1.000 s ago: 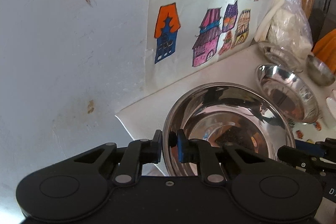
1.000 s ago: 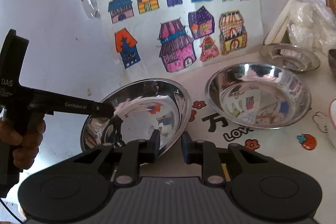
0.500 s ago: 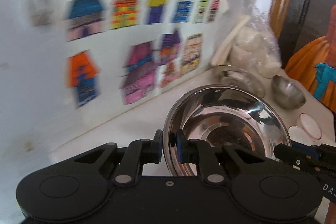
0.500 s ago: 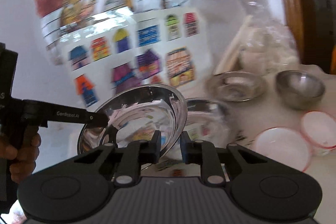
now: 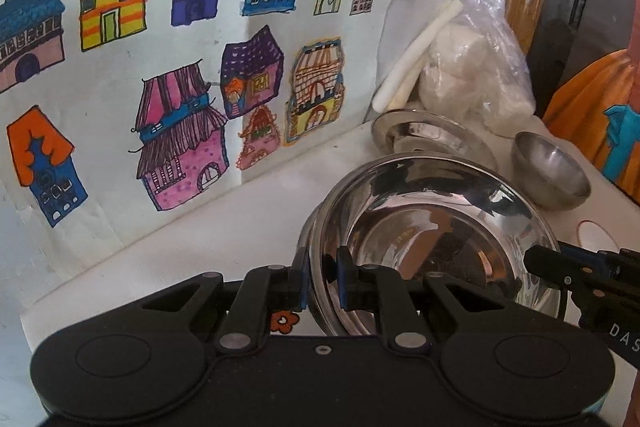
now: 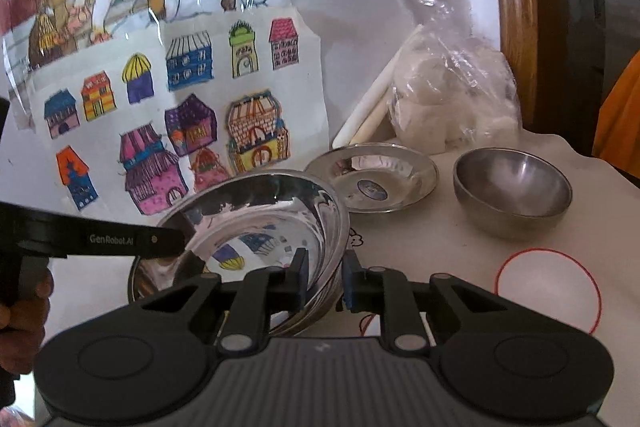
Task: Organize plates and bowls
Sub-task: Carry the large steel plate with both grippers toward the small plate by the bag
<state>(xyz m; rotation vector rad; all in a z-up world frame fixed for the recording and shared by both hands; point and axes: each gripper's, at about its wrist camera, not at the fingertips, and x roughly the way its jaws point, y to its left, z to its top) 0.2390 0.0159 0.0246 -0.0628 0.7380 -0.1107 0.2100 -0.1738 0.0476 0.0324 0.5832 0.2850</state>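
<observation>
Both grippers hold one large steel bowl (image 5: pixel 432 227) by opposite rims. My left gripper (image 5: pixel 322 281) is shut on its near rim; my right gripper (image 6: pixel 323 277) is shut on the other rim of the same bowl (image 6: pixel 256 223). The held bowl sits over a second steel bowl, whose rim (image 5: pixel 316 223) shows just beneath it. I cannot tell whether they touch. A shallow steel plate (image 6: pixel 372 179) and a small dull steel bowl (image 6: pixel 514 191) stand behind, to the right. A white plate with a red rim (image 6: pixel 548 291) lies at the near right.
The wall with coloured house drawings (image 5: pixel 180 75) stands close behind the bowls. A plastic bag of white lumps (image 6: pixel 452 99) and white sticks (image 6: pixel 368 111) lean in the back corner. A wooden frame (image 6: pixel 516 7) rises at the right. The table (image 5: pixel 224 227) has a white cover.
Both grippers carried the large bowl to the right along the wall and brought it over the second steel bowl. The plate and small bowl came closer.
</observation>
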